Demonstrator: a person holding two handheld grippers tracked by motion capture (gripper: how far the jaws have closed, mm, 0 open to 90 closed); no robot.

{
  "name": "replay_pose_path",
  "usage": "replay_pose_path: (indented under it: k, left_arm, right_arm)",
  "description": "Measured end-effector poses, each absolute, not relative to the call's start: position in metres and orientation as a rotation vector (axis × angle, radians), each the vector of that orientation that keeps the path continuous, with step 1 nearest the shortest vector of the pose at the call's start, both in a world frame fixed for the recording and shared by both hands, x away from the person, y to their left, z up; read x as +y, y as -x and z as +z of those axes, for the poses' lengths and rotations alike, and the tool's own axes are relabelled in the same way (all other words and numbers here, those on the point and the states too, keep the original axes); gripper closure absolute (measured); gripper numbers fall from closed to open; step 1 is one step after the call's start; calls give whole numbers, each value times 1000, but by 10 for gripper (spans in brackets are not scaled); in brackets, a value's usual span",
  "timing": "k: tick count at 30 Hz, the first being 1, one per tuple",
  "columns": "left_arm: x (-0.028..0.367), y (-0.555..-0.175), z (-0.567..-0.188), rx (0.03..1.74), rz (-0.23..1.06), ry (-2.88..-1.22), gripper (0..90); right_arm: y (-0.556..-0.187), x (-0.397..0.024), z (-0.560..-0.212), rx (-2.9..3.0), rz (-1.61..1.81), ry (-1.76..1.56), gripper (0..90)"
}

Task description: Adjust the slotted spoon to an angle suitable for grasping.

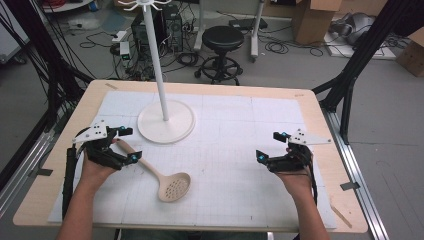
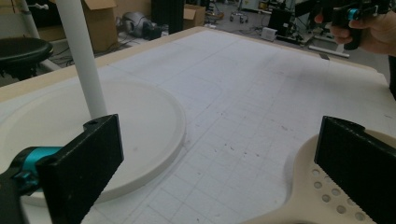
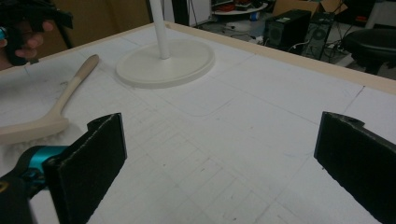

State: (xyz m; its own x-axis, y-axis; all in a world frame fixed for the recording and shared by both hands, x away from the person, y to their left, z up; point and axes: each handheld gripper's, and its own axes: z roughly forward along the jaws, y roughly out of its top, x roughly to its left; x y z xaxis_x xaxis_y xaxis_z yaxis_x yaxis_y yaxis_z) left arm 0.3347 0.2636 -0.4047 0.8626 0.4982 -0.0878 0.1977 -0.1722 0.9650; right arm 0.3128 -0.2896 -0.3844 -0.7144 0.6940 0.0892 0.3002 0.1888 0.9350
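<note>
Left gripper (image 2: 219, 168): jaws wide apart, nothing btwn them, one at lower left of frame, other at lower right. Behind the lower-left jaw, round white stand base (image 2: 56, 126) lies flat on gridded white mat (image 2: 261, 88); white pole (image 2: 84, 60) rises from it out the top edge. Lower right: beige slotted spoon (image 2: 308, 196), bowl w/ holes, partly behind the right-hand jaw. Upper right corner: a hand (image 2: 373, 32) w/ the right gripper (image 2: 359, 14), too cropped to read its jaws. Upper left: black stool seat (image 2: 21, 49), cardboard box (image 2: 100, 23) beyond the table edge.
</note>
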Motion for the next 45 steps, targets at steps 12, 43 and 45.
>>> replay_pose_path:
  k: [12,43,45]
  left_arm:
    - [262,-332,-404,516,279,-1776,17]
    - [258,-333,-411,394,134,-1892,460]
    - [254,-333,-415,395,104,-1940,576]
  right_arm:
    - [-312,-289,-385,2130,1516,-933,10]
    - [-314,-284,-388,2152,1499,-928,11]
    - [-314,-283,-389,2154,1496,-928,11]
